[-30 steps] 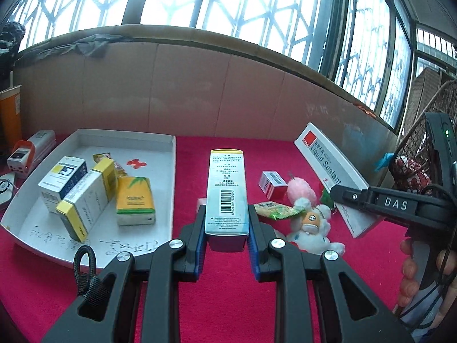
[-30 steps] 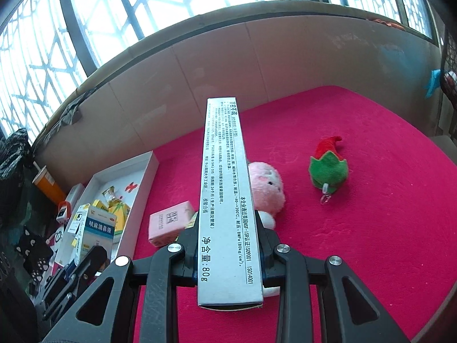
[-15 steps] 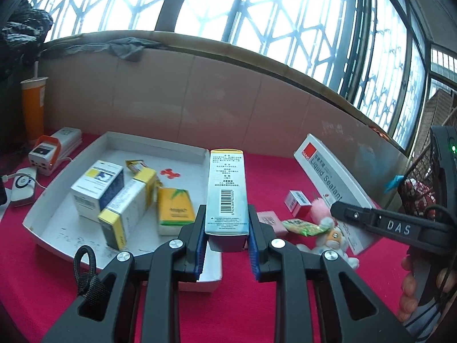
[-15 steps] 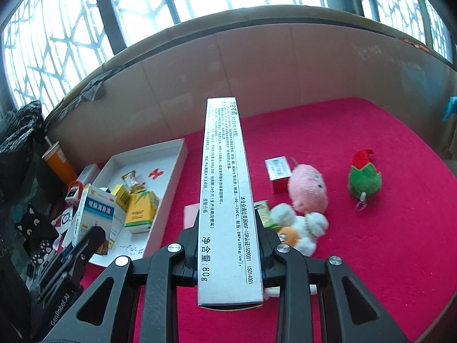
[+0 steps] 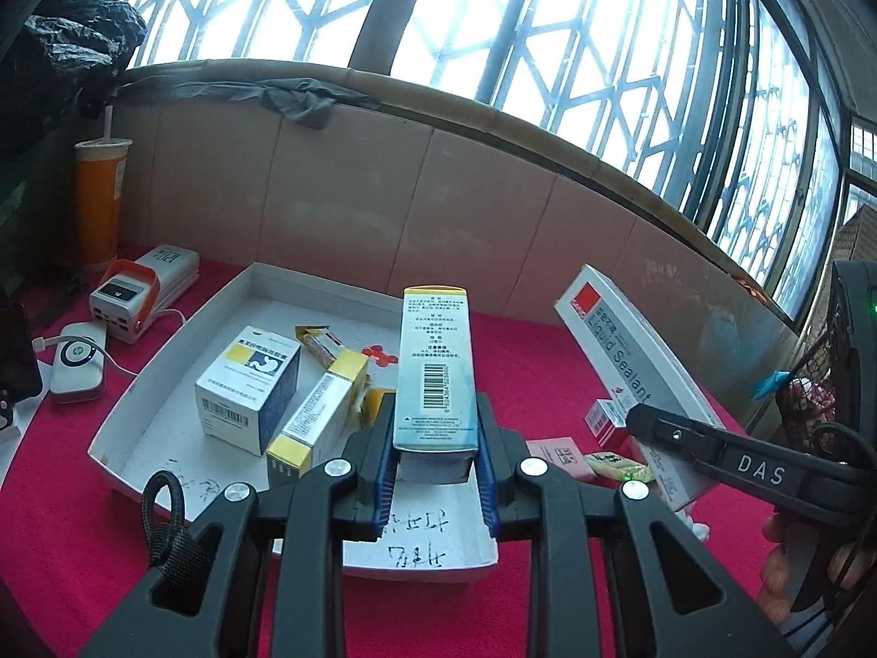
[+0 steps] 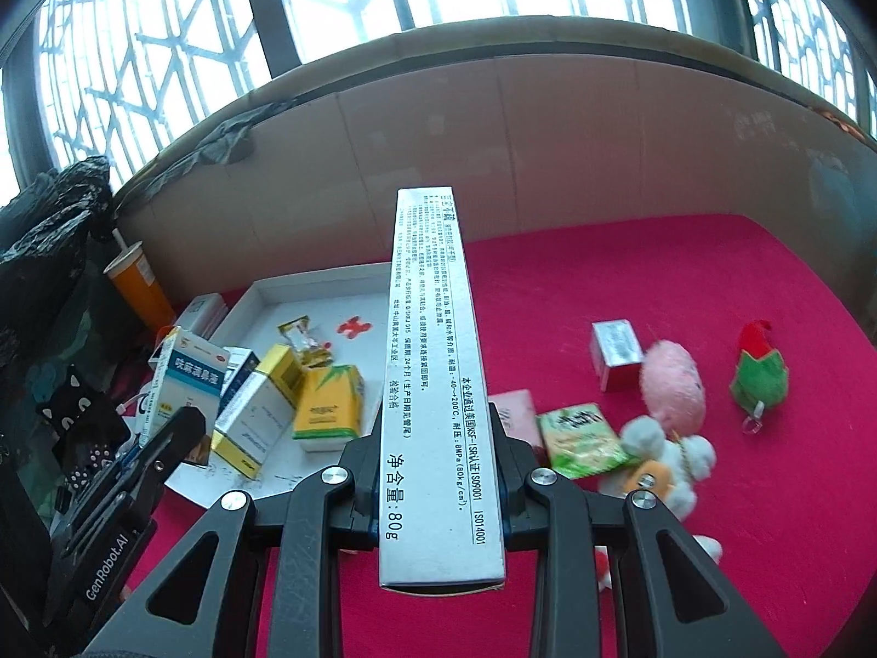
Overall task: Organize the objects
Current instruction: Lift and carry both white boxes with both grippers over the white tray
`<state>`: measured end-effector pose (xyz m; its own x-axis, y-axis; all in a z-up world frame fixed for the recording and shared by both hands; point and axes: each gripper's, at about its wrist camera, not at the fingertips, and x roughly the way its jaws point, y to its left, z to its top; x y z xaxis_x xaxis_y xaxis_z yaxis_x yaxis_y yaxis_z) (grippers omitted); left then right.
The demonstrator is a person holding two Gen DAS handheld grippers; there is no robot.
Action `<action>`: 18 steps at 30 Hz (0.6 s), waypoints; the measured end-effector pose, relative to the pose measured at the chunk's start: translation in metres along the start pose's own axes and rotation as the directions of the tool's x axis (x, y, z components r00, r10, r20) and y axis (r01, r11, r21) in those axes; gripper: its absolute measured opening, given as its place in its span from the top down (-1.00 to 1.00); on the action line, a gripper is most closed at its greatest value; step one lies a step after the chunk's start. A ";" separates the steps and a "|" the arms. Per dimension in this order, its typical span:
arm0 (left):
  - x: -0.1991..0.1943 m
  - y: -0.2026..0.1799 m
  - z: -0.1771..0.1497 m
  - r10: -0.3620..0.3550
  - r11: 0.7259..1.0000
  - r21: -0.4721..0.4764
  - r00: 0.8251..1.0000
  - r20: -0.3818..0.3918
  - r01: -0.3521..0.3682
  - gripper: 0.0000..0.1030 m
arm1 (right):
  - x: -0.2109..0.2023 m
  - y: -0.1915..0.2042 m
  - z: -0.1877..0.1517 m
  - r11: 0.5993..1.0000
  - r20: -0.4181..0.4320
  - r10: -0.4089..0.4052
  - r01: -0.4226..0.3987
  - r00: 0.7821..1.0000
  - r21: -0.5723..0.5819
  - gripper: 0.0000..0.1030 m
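Note:
My left gripper (image 5: 436, 455) is shut on a blue and white medicine box (image 5: 436, 367), held above the near right corner of the white tray (image 5: 230, 307). The tray holds a blue and white box (image 5: 249, 389), a yellow and white box (image 5: 318, 417) and a snack wrapper (image 5: 315, 337). My right gripper (image 6: 438, 471) is shut on a long white liquid sealant box (image 6: 436, 362), held over the red cloth next to the tray's right side (image 6: 318, 279). The sealant box also shows in the left wrist view (image 5: 630, 362).
Loose on the red cloth (image 6: 630, 274) lie a small red and white box (image 6: 616, 353), a pink box (image 6: 515, 411), a green sachet (image 6: 581, 438), a pink plush (image 6: 674, 384), a white plush (image 6: 663, 466) and a green and red plush (image 6: 759, 373). An orange cup (image 5: 98, 203) and chargers (image 5: 142, 290) stand left.
Both grippers have moved left and back toward the tray with their boxes. The left gripper's box now hangs over the tray's corner instead of the open cloth.

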<state>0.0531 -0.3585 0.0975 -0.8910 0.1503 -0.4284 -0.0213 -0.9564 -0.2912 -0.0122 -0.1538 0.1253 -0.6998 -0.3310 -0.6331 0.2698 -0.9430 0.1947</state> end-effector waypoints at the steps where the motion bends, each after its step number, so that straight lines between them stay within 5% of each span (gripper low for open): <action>1: -0.001 0.001 0.002 0.003 1.000 0.000 1.000 0.002 -0.003 0.54 | 0.001 0.003 0.001 1.000 -0.001 0.003 -0.003 1.000 -0.006 0.41; 18: 0.009 0.066 0.063 0.074 0.996 -0.047 0.997 -0.003 -0.074 0.54 | 0.033 0.047 0.023 0.997 -0.051 0.058 -0.060 0.997 -0.051 0.41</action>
<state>0.0155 -0.4359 0.1281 -0.8888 0.0801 -0.4513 0.0657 -0.9522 -0.2983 -0.0380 -0.2097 0.1306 -0.6486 -0.3826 -0.6580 0.3450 -0.9184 0.1940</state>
